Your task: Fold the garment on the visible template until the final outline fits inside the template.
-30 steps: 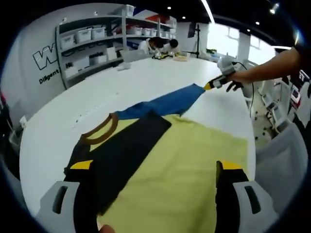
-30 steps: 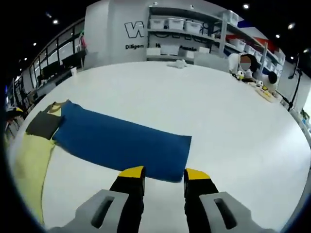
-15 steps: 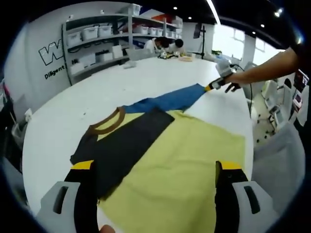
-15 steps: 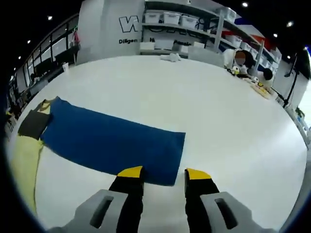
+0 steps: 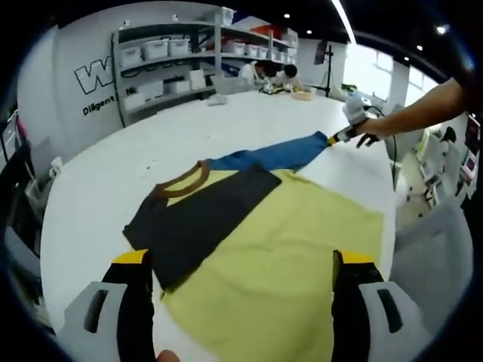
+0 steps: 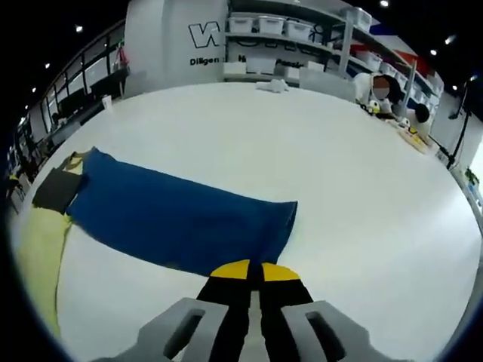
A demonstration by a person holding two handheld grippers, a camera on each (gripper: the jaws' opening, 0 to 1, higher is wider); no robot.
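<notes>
A shirt lies flat on the white table (image 5: 113,162): yellow body (image 5: 294,249), brown collar (image 5: 185,181), a black sleeve (image 5: 200,219) folded across the chest. Its blue sleeve (image 5: 275,154) stretches out to the far right. My left gripper (image 5: 241,258) hangs open above the yellow hem, its jaws wide apart and holding nothing. A hand holds my right gripper (image 5: 336,138) at the blue sleeve's end. In the right gripper view, my right gripper (image 6: 253,270) is shut on the cuff edge of the blue sleeve (image 6: 173,215). The yellow body (image 6: 38,249) lies at far left.
Shelves with white bins (image 5: 173,60) line the back wall. People (image 5: 268,73) work at the table's far end, with small items around them (image 6: 407,132). A person's arm (image 5: 423,113) reaches in from the right. Bare white tabletop (image 6: 362,173) spreads beyond the sleeve.
My right gripper's jaws have shut on the blue sleeve's cuff edge; they stood apart before. The left gripper view has shifted slightly; the shirt has not moved.
</notes>
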